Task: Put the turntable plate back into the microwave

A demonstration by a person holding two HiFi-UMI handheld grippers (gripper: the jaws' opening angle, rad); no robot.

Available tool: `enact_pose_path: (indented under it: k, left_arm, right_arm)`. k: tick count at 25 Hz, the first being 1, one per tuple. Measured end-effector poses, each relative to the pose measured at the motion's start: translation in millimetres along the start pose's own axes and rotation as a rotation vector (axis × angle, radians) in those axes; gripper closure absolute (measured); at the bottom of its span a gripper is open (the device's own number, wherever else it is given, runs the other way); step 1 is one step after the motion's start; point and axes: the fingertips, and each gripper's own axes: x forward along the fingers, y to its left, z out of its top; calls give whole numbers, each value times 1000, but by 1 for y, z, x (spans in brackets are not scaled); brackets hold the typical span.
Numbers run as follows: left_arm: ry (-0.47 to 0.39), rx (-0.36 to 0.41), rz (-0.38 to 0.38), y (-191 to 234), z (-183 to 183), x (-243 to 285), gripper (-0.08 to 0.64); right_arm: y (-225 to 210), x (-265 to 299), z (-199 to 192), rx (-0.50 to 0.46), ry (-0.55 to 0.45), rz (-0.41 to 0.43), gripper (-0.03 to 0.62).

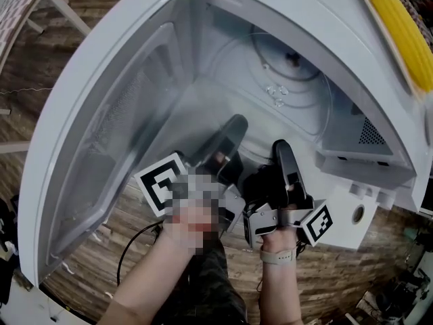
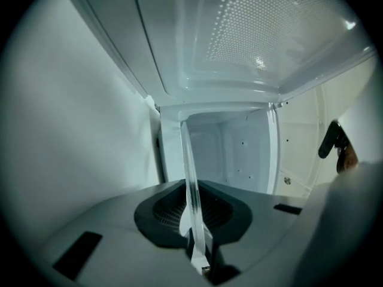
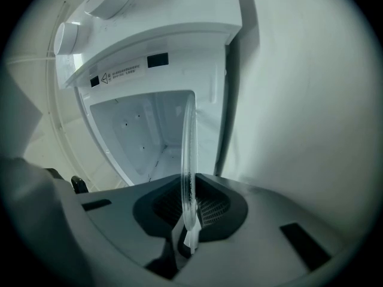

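Observation:
The clear glass turntable plate (image 1: 287, 90) lies almost flat inside the white microwave's (image 1: 352, 137) cavity, and both grippers grip its near rim. My left gripper (image 1: 230, 135) is shut on the rim at the left, my right gripper (image 1: 280, 152) on the rim at the right. In the left gripper view the plate (image 2: 189, 172) shows edge-on as a thin clear strip pinched between the grey jaws of the left gripper (image 2: 196, 244). In the right gripper view the plate's edge (image 3: 189, 154) runs the same way out of the shut right gripper (image 3: 188, 232).
The microwave door (image 1: 95, 141) stands open at the left, close beside the left gripper. A yellow corn cob (image 1: 399, 29) lies on top of the microwave. Wooden floor (image 1: 345, 276) shows below. The cavity's back wall (image 2: 239, 151) is ahead.

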Motion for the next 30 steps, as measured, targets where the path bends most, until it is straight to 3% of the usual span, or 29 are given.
enact_pose_path:
  k: [12,22,30]
  left_arm:
    - [27,-7,6,0,-1,-6,521]
    - [43,-45,-50,-4,-9,-13,515]
    - [69,-28,-27,-2,-14,-9,517]
  right_arm:
    - [1,12,6,-17,-7,4,549]
    - [2,25,17,-34,-20,4,548]
    - [3,27,19,-62,-13,13,545]
